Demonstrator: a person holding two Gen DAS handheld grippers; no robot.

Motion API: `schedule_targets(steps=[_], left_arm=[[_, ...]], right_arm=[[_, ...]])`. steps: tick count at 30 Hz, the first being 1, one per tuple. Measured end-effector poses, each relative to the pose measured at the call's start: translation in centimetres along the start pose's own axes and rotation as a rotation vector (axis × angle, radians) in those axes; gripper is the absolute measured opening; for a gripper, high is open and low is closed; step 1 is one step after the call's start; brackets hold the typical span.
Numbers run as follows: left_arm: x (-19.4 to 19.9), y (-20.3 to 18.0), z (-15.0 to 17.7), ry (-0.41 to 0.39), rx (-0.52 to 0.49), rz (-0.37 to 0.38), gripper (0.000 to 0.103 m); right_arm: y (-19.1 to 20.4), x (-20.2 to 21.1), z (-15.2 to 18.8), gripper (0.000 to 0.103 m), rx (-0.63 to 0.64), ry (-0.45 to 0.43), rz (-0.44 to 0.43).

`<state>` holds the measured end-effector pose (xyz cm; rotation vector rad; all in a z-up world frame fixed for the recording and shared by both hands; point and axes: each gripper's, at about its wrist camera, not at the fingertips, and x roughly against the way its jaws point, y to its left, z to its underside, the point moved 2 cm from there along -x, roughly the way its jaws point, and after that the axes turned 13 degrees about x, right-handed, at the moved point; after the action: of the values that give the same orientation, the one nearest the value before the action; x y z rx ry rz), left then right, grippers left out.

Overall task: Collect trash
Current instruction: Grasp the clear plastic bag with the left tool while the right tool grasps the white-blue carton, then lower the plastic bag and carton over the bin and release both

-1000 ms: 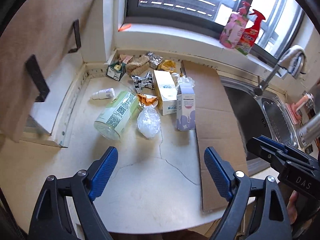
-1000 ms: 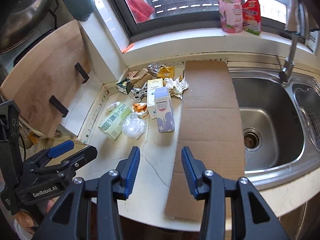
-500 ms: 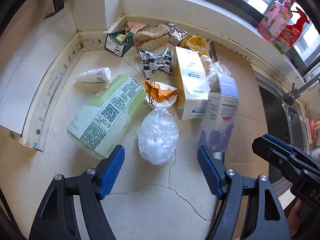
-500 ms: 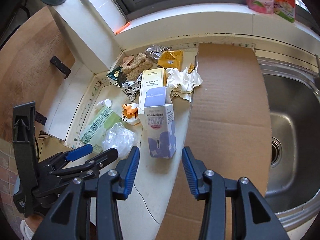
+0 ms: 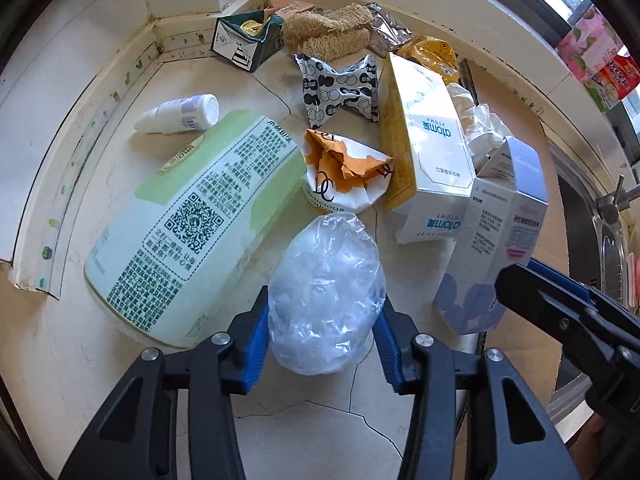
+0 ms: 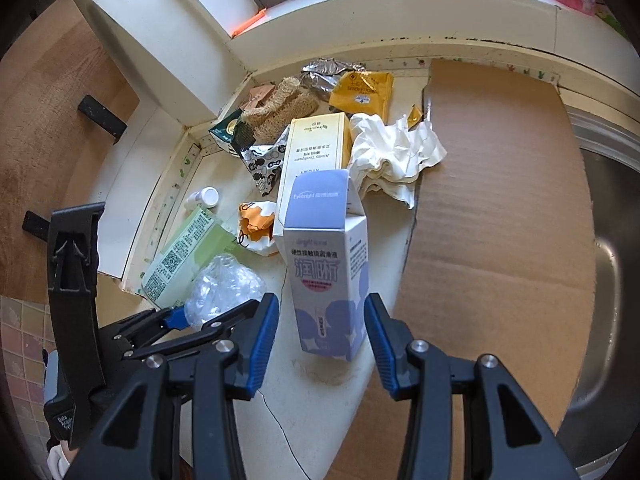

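Note:
Trash lies in a heap on the cream counter. My left gripper (image 5: pixel 322 338) has its blue pads against both sides of a clear crumpled plastic bag (image 5: pixel 326 292), which rests on the counter; the bag also shows in the right wrist view (image 6: pixel 224 286). My right gripper (image 6: pixel 322 342) is open, its fingers on either side of the base of an upright white and purple carton (image 6: pixel 328 268), not touching it. The carton also shows in the left wrist view (image 5: pixel 496 240). A green packet (image 5: pixel 200 224) lies left of the bag.
Behind lie a white and yellow box (image 5: pixel 424 140), an orange and white wrapper (image 5: pixel 346 172), a small white bottle (image 5: pixel 180 114), a spotted wrapper (image 5: pixel 340 84), a loofah (image 5: pixel 324 36), crumpled tissue (image 6: pixel 396 156) and a yellow packet (image 6: pixel 362 90). Flat cardboard (image 6: pixel 500 208) covers the counter beside the sink (image 6: pixel 612 280).
Both grippers moved forward and down toward the heap. The left jaws narrowed around the plastic bag. The right gripper came up to the purple carton.

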<state>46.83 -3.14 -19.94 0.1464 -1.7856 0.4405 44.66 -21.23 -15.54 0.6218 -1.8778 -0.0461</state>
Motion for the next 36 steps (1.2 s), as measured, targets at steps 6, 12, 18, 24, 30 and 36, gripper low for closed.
schedule_targets(steps=[6, 12, 18, 24, 30, 36], left_arm=[[1.4, 1.0, 0.6, -0.033, 0.014, 0.024, 0.036], [3.8, 2.4, 1.5, -0.050, 0.046, 0.070, 0.035], [6.5, 3.4, 2.8, -0.083, 0.058, 0.095, 0.035], [8.3, 4.5, 4.3, -0.106, 0.064, 0.101, 0.035], [10.1, 5.7, 6.1, -0.125, 0.064, 0.102, 0.035], [13.0, 6.9, 9.1, -0.154, 0.032, 0.111, 0.035]], right_arm=[[0.5, -1.6, -0.6, 0.045, 0.012, 0.017, -0.003], [0.7, -2.6, -0.8, 0.045, 0.023, 0.025, 0.013], [0.8, -3.2, -0.8, 0.046, 0.018, 0.025, 0.020], [0.9, -2.8, -0.1, 0.041, 0.027, 0.003, 0.006], [2.0, -0.2, 1.0, 0.038, 0.032, -0.051, 0.018], [4.4, 3.6, 3.4, 0.038, 0.048, -0.104, 0.024]])
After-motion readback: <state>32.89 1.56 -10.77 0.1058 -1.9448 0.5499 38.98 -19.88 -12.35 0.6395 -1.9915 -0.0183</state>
